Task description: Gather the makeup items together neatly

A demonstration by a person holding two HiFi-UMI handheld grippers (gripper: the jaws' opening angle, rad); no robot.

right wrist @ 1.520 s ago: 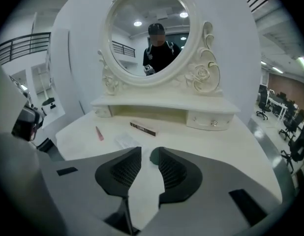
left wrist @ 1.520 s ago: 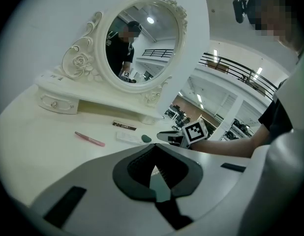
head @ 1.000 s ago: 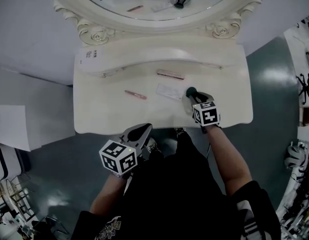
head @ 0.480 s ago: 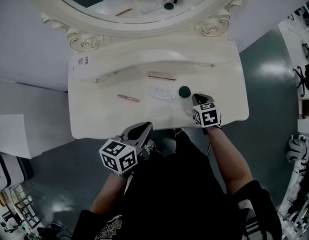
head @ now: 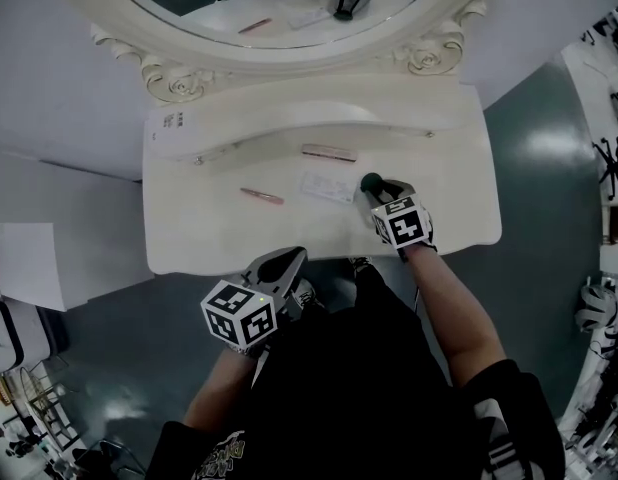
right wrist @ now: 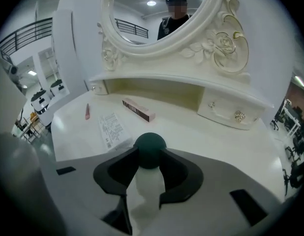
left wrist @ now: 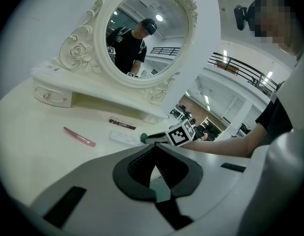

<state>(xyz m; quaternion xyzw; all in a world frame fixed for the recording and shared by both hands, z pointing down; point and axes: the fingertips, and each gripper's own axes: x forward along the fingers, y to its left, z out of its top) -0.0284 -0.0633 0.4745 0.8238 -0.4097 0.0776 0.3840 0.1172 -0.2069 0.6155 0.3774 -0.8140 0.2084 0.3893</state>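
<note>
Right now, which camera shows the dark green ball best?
The right gripper view: the green ball sits large and centred at the tips of the right gripper, whose jaws have just been opening. The head view shows it small, beside the white packet; the left gripper view, only a distant speck.

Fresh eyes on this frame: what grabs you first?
The ornate white oval mirror at the back of the cream dressing table dominates. Next, the dark green ball right of the table's middle, sitting between the jaws of the right gripper, which have just been opening. A pink pencil, a white leaflet and a rose-gold tube lie scattered to its left.
</note>
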